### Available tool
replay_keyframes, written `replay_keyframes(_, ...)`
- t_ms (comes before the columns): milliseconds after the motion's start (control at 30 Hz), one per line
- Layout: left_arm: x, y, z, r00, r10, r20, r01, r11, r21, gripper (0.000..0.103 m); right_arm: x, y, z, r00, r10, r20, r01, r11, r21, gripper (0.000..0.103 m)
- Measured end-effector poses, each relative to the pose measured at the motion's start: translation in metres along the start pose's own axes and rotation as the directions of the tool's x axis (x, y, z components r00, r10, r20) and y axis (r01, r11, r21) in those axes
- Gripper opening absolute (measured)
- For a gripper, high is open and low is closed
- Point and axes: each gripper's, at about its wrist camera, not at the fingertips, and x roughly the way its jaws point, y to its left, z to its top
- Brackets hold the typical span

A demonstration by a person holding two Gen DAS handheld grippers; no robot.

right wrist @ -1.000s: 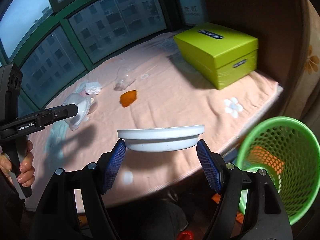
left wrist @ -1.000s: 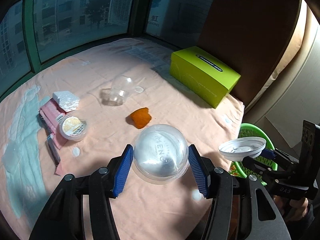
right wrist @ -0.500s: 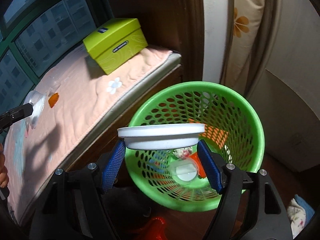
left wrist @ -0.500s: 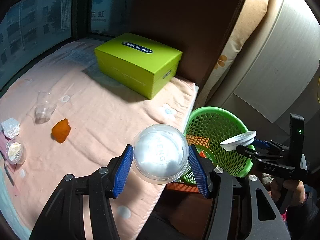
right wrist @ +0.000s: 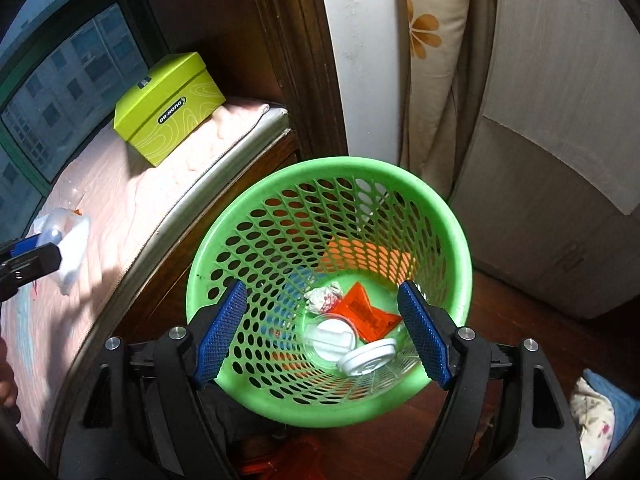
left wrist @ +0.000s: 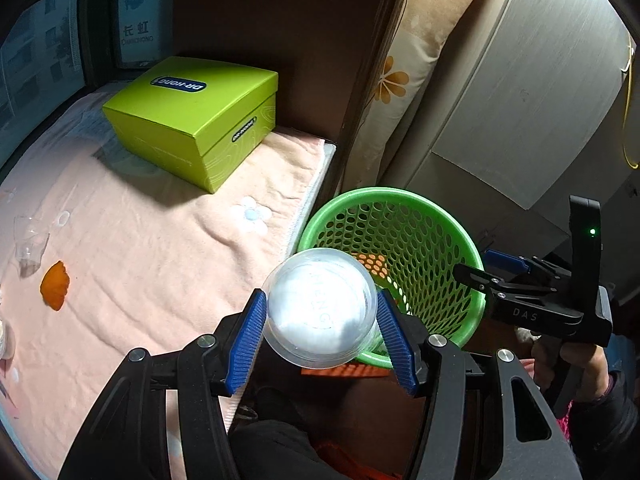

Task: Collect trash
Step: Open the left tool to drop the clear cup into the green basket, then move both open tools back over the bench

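My left gripper [left wrist: 320, 330] is shut on a clear plastic dome cup [left wrist: 320, 312], held just left of the green mesh basket [left wrist: 440, 232]. My right gripper [right wrist: 324, 330] is open and empty above the basket [right wrist: 440, 216]; it also shows in the left wrist view [left wrist: 476, 268]. A white lid [right wrist: 366, 358] lies in the basket bottom with a clear cup [right wrist: 330, 338], an orange wrapper [right wrist: 362, 312] and crumpled paper [right wrist: 322, 296]. The dome cup shows at the left of the right wrist view [right wrist: 72, 248].
A lime green box [left wrist: 192, 120] stands on the pink blanket [left wrist: 140, 248]. An orange peel [left wrist: 55, 285] and a clear cup [left wrist: 30, 240] lie on the blanket at the left. Wooden frame, curtain and a cabinet stand behind the basket.
My right gripper has opened and the white lid has dropped into the basket. My left gripper carried the dome cup right, up to the basket.
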Motion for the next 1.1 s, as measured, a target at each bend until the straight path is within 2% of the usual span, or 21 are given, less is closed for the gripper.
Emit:
replay_keyframes(567, 0.052, -0.053, 0.014, 0.995, -0.06, -0.084, 0.065, 0.996, 0.056, 0.055, -0.035, -0.023, -0.014, 0.999, -0.006, 0.053, 0.004, 0.999, 0.035, 0.08)
replay_keyframes(733, 0.056, -0.06, 0.017, 0.993, -0.084, -0.084, 0.088, 0.995, 0.045, 0.069, -0.04, -0.023, -0.017, 0.998, -0.005, 0.06, 0.003, 0.999, 0.039, 0.08)
replay_keyframes(800, 0.055, -0.058, 0.017, 0.992, -0.096, -0.076, 0.099, 0.995, 0.025, 0.07, -0.042, -0.022, -0.018, 0.998, -0.002, 0.062, -0.001, 0.999, 0.038, 0.08)
replay_keyframes(933, 0.046, -0.05, 0.011, 0.995, -0.078, -0.065, 0.079, 0.997, 0.016, 0.07, -0.044, -0.015, -0.019, 0.998, 0.006, 0.063, -0.008, 1.0, 0.026, 0.081)
replay_keyframes(1100, 0.022, -0.027, 0.004, 1.0, -0.013, -0.027, 0.013, 1.0, 0.0, 0.07, -0.044, 0.003, -0.018, 0.997, 0.034, 0.064, -0.034, 0.999, -0.003, 0.081)
